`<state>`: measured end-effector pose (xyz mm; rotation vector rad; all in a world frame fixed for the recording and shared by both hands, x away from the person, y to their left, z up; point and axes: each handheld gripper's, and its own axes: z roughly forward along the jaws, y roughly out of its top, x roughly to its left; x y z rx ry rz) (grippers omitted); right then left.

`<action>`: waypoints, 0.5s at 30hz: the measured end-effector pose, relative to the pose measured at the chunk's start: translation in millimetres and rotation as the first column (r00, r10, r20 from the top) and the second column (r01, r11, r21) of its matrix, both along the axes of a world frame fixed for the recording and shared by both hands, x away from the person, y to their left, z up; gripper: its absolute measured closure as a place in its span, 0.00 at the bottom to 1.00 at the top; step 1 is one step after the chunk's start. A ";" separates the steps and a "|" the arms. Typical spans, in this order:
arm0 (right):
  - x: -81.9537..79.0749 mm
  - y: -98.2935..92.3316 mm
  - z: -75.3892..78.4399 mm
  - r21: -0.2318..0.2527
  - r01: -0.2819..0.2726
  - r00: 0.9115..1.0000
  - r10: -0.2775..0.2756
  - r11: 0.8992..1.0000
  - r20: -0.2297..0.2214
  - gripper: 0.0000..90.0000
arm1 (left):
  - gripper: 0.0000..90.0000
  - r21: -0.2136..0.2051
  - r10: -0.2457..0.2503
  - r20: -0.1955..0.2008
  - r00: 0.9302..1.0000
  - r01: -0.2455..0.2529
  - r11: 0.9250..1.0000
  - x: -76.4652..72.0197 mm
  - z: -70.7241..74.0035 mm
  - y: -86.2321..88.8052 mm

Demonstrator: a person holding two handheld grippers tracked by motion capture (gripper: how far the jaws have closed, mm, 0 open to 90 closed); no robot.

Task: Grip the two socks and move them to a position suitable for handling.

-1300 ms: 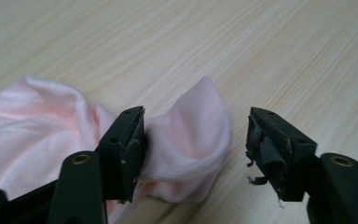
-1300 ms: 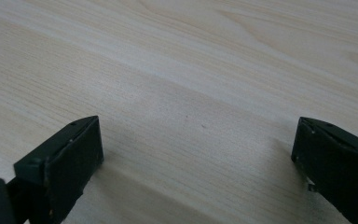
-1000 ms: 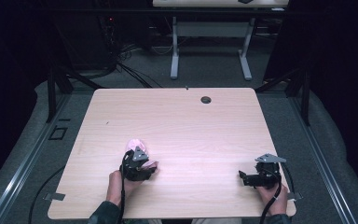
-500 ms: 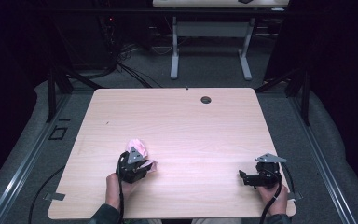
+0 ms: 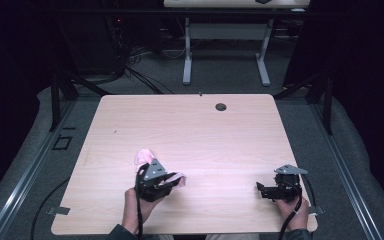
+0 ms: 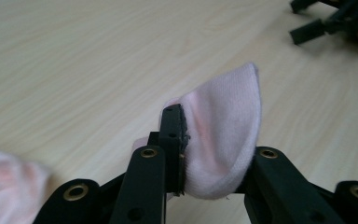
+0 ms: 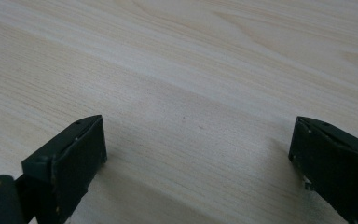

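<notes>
Pink knitted cloth, most likely a sock (image 6: 223, 135), is clamped between the jaws of the left gripper (image 5: 166, 181) near the front left of the table (image 5: 190, 130). In the left gripper view the fabric bulges out between the two black jaws, which press on it from both sides. In the high view one end of the sock pokes out to the right of the gripper and another part shows behind its grey plate; whether that part rests on the table cannot be told.

Right gripper (image 5: 266, 190): held near the front right corner, well apart from the sock. Its jaws stand wide apart with only bare wood between them.

Step in hand, as judged: the sock has been gripped and is being raised off the table. The next move probably calls for bringing the free end within reach of the right gripper, so that both tools can spread or fold it. That needs the left grip to hold, since soft fabric can slip.

Changes from the earlier frames: the left jaws have just been closing, with the sock between them. One second ago the sock lay bunched just ahead of the left gripper; now that gripper sits slightly further right and the sock trails from it. The right gripper has not moved.
</notes>
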<state>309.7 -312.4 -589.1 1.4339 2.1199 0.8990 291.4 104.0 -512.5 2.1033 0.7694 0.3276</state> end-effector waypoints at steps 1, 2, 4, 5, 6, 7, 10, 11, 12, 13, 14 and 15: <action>0.0 0.0 0.0 0.000 0.001 1.000 -0.001 1.000 0.000 0.04 | 0.83 0.011 -0.016 -0.011 1.000 0.016 1.000 -0.6 -3.0 -7.6; 0.0 0.0 0.0 0.000 0.000 1.000 0.000 1.000 0.000 0.04 | 0.83 0.018 -0.033 -0.026 0.999 0.033 0.999 -0.8 -7.7 -16.6; -0.1 0.0 0.0 0.000 0.001 1.000 -0.001 1.000 0.001 0.04 | 0.83 0.027 -0.047 -0.037 0.998 0.048 0.999 -0.9 -10.5 -21.7; -0.1 0.0 0.0 0.001 0.000 1.000 0.000 1.000 0.000 0.04 | 0.83 0.035 -0.065 -0.052 0.997 0.067 0.997 -1.5 -15.1 -29.8; -0.1 -0.1 0.0 0.001 0.000 1.000 0.000 1.000 0.000 0.04 | 0.82 0.039 -0.079 -0.067 0.995 0.081 0.996 -1.9 -18.9 -35.8; -0.1 -0.1 0.0 0.000 0.000 1.000 0.000 1.000 0.000 0.04 | 0.82 0.053 -0.092 -0.079 0.993 0.096 0.994 -1.5 -24.2 -42.2; -0.1 -0.1 0.0 0.001 0.000 1.000 0.000 1.000 0.000 0.04 | 0.82 0.064 -0.101 -0.115 0.988 0.109 0.992 1.7 -35.5 -51.5; -0.1 -0.1 0.0 0.001 0.000 1.000 0.000 1.000 0.000 0.04 | 0.81 0.084 -0.107 -0.137 0.985 0.119 0.989 5.3 -42.8 -55.8; -0.1 -0.1 0.0 0.001 0.000 1.000 0.000 1.000 0.000 0.04 | 0.80 0.086 -0.107 -0.151 0.983 0.120 0.989 7.1 -46.5 -57.6; -0.1 -0.1 0.0 0.001 0.000 1.000 0.000 1.000 0.000 0.04 | 0.79 0.087 -0.110 -0.164 0.980 0.126 0.988 8.7 -49.7 -58.7; -0.1 -0.1 0.0 0.001 0.001 1.000 -0.001 1.000 0.001 0.04 | 0.78 0.087 -0.110 -0.164 0.980 0.126 0.988 8.7 -49.7 -58.7; -0.1 -0.1 0.0 0.001 0.000 1.000 0.000 1.000 0.000 0.04 | 0.75 0.079 -0.116 -0.181 0.977 0.132 0.988 10.9 -54.3 -59.2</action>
